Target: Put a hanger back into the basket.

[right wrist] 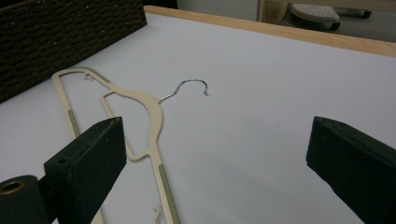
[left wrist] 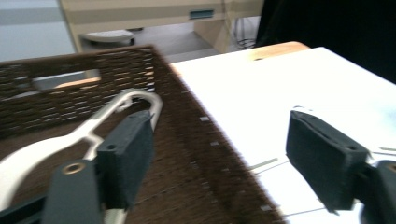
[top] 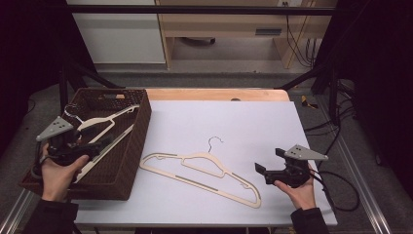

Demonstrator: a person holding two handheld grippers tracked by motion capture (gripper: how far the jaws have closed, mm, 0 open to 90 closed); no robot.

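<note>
The work in hand looks like moving hangers into the brown woven basket (top: 139, 141). One cream hanger (top: 104, 127) already lies tilted inside the basket, its shoulder propped toward the far wall. The left gripper (top: 97, 144) hangs over the basket's near half, jaws wide apart with nothing between them. A second hanger (top: 204, 173) lies flat to the right of the basket, wire hook pointing away from the person. The right gripper (top: 269, 161) rests to the right of that hanger, well away from the basket, jaws spread wide and empty.

I judge the main risk is the thin flat hanger sliding on the smooth sheet when pinched, or its hook catching the basket's weave or the first hanger on the way in.

The white sheet (top: 243, 122) covers a wooden table (top: 214, 94); beyond the basket stand pale cabinets (top: 219, 24) and trailing cables in a dim room
</note>
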